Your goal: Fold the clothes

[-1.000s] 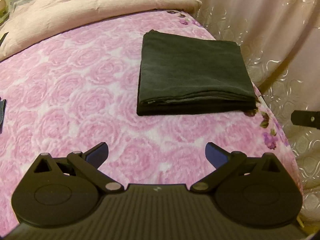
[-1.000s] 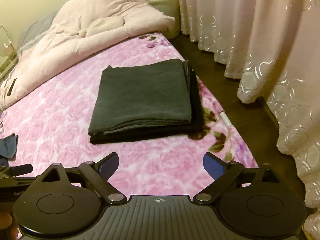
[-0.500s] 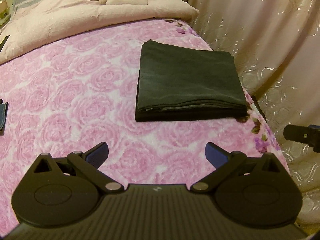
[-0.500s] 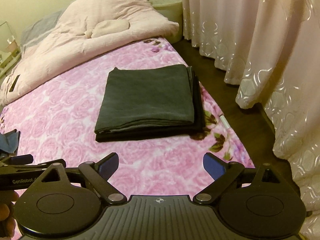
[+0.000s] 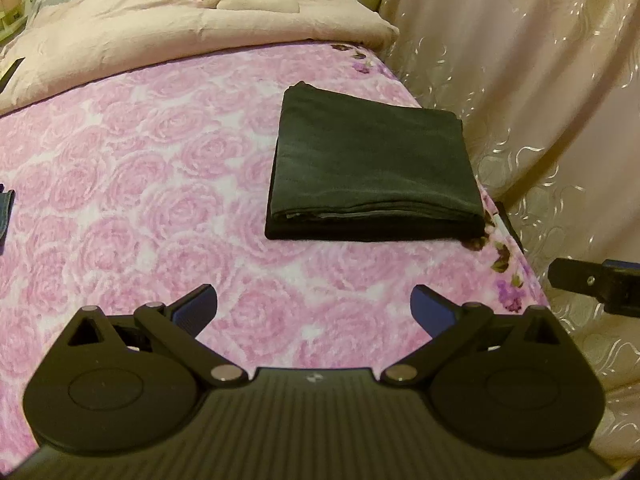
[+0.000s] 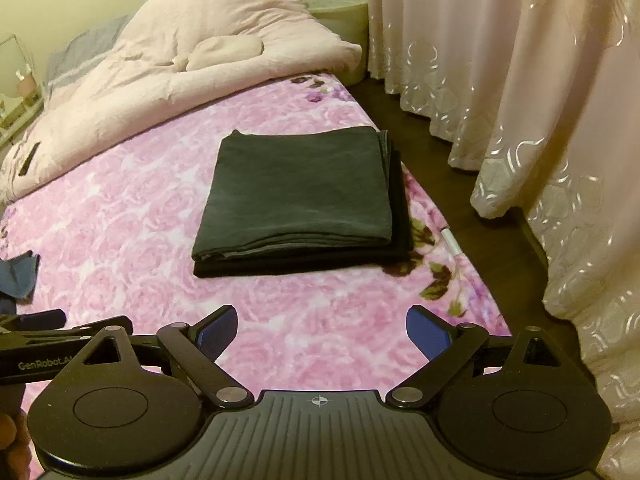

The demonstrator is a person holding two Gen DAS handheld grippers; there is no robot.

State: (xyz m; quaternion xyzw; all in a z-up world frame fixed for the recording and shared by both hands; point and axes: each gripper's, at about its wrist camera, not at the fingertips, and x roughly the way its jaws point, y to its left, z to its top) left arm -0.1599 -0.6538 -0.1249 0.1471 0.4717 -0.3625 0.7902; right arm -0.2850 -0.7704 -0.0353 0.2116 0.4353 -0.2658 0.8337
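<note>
A dark folded garment lies as a neat rectangle on the pink rose-patterned bedspread, close to the bed's right edge. My left gripper hovers open over the bedspread, well short of the garment, with nothing between its blue pads. My right gripper is open too and holds nothing, set back from the garment's near edge. A piece of blue clothing shows at the far left edge of both views. The right gripper's body shows at the right edge of the left wrist view.
A pale pink duvet is bunched at the head of the bed. Patterned curtains hang along the right side, with dark floor between them and the bed. A round bedside stand sits in the corner.
Both grippers have drawn back and risen, so the folded garment looks smaller and farther away. Both stay open. The garment has not moved.
</note>
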